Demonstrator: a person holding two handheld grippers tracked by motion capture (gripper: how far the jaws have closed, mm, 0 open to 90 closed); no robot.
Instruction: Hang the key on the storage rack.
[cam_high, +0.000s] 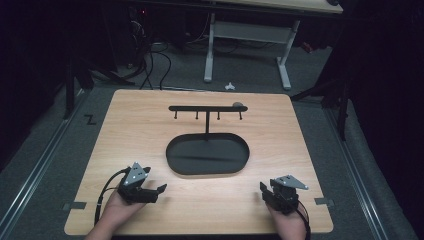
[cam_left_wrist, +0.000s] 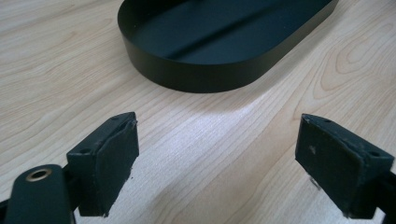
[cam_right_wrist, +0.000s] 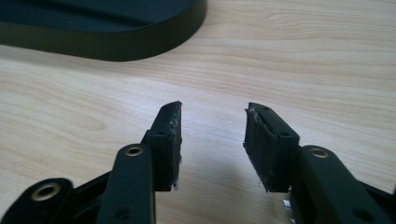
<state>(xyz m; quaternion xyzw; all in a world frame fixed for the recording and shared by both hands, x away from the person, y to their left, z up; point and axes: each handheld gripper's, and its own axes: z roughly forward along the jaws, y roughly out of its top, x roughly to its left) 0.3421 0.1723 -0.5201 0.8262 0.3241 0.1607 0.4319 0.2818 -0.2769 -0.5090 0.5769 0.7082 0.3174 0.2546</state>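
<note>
A worktop (cam_high: 150, 215) carried an oval tray (cam_high: 207, 155) at its middle. From the tray's far part a post rose to a crossbar (cam_high: 207, 108) running left to right, with four pegs hanging beneath it. A small rounded object (cam_high: 238, 105) sat at the crossbar's right end. The left tool (cam_high: 150, 188) lay near the worktop's front left, before and to the left of the tray, held in a hand (cam_high: 117, 207). The right tool (cam_high: 266, 191) lay near the front right, before and to the right of the tray. Both stood apart from the tray. Behind the worktop stood another table's legs (cam_high: 247, 50) on the floor, with cables (cam_high: 150, 65) to their left.
</note>
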